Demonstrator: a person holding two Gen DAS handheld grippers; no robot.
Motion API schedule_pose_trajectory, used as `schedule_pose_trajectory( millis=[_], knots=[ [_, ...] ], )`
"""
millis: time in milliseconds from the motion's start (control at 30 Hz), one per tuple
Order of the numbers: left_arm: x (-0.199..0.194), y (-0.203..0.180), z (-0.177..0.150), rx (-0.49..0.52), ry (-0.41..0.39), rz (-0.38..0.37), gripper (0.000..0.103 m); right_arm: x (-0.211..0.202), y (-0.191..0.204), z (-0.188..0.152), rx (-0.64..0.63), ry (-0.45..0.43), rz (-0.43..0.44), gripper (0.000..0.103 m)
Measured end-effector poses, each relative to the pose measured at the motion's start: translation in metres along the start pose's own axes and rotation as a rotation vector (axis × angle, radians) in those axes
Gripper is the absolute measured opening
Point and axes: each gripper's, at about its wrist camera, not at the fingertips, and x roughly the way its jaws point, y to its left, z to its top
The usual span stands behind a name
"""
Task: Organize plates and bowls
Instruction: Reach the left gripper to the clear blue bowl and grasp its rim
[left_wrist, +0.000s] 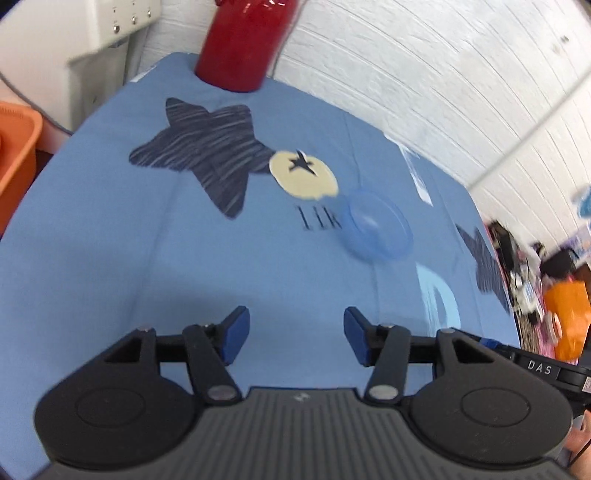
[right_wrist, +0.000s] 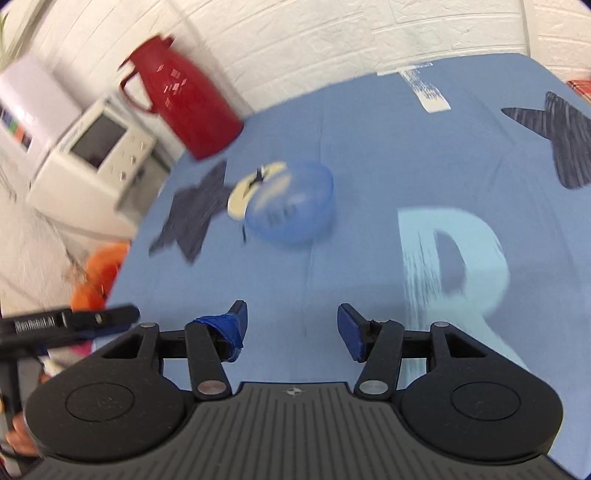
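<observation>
Now | blue bowl (right_wrist: 291, 206) upright, mouth upward | both grippers parted, empty

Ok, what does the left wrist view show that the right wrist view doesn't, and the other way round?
Only the left wrist view: the orange bin beyond the table's left edge and the clutter off to the right.
Only the right wrist view: the large pale letter R on the cloth and the white appliance with its screen.
Both: the blue bowl, the red jug, the blue cloth, and open, empty tongs, left and right.
</observation>
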Motion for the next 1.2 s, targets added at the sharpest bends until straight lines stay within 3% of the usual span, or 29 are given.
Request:
schedule_pose_trajectory(
  millis=[100, 267, 600, 767, 933, 1033, 1200],
  knots=[
    [0.031, -0.004, 0.028, -0.038, 0.016, -0.022, 0.054, 0.024, -0.010, 0.032, 0.030, -0.031, 0.010, 0.040],
    [0.081, -0.018, 0.058, -0.083, 0.044, -0.088, 0.054, 0.052, -0.018, 0.058, -0.051, -0.086, 0.049, 0.041],
    [0.141, -0.050, 0.078, 0.066, 0.087, -0.009, 0.054, 0.106, -0.009, 0.073, -0.222, 0.076, -0.054, 0.041],
    [0.157, -0.058, 0.077, 0.113, 0.093, 0.049, 0.052, 0.109, -0.010, 0.065, -0.309, 0.010, -0.079, 0.044],
    [0.161, -0.059, 0.078, 0.115, 0.093, 0.058, 0.037, 0.112, -0.005, 0.072, -0.310, 0.047, -0.124, 0.042],
    [0.165, -0.061, 0.077, 0.122, 0.119, 0.048, 0.001, 0.111, -0.008, 0.069, -0.243, 0.049, -0.040, 0.016],
    [0.141, -0.065, 0.064, 0.121, 0.118, -0.012, 0.000, 0.087, 0.004, 0.050, -0.245, 0.029, -0.035, 0.013]
  ],
)
